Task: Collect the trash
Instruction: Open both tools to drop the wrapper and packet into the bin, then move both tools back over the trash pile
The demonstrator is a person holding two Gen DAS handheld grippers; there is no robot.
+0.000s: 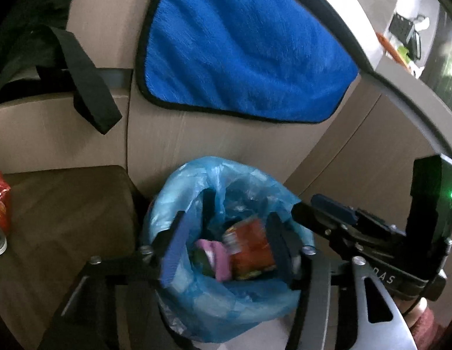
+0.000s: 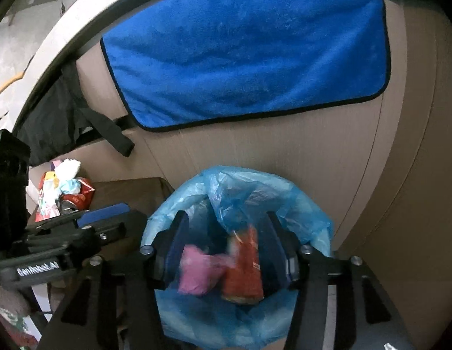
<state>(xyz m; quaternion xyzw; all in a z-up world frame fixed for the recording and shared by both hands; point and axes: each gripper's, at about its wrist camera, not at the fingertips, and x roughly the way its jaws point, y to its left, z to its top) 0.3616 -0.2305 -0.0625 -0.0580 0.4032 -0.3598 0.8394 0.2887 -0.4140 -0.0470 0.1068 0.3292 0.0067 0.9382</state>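
A bin lined with a blue plastic bag [image 1: 196, 300] [image 2: 299, 204] stands against a beige cabinet. My left gripper [image 1: 226, 242] hangs open right over its mouth. A red snack wrapper [image 1: 252, 248] and a pink wrapper [image 1: 220, 259] lie loose inside the bag between its fingers. My right gripper [image 2: 227, 248] is open over the same bag. The pink wrapper [image 2: 196, 274] and the red wrapper [image 2: 243, 271] show blurred between its fingers, with neither pad pressing on them. Each gripper also appears at the edge of the other's view: the right [image 1: 322, 213], the left [image 2: 109, 218].
A low brown stool [image 1: 68, 204] [image 2: 132, 192] stands left of the bin. It carries a red can [image 1: 0, 204], wrappers and a crumpled tissue [image 2: 67, 169]. A blue towel [image 1: 240, 49] [image 2: 246, 55] and a black strap [image 1: 89, 84] hang on the cabinet front behind.
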